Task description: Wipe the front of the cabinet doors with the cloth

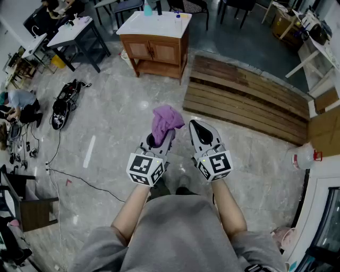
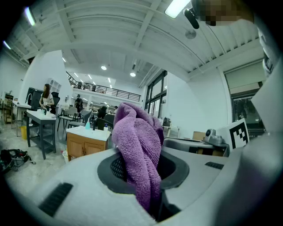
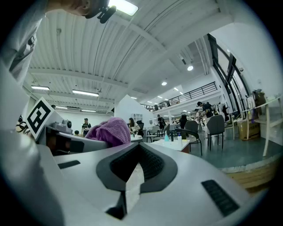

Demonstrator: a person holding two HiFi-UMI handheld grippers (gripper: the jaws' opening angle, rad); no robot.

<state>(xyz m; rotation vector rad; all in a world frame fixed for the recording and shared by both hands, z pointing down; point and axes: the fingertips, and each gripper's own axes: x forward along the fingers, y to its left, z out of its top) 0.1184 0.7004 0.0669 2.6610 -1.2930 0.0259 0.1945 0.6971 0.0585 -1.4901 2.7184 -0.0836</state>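
So, the purple cloth (image 1: 166,121) is pinched tight between the closed jaws of the left gripper (image 1: 159,141), with most of it bunched up and sticking out past the tips. The right gripper (image 1: 198,129) is held just beside it, jaws brought together with nothing caught between them. The wooden cabinet (image 1: 155,52) is seen well apart from both grippers, further off across the grey floor (image 1: 117,122), its doors shut and a couple of bottles (image 1: 147,8) stood on its white top.
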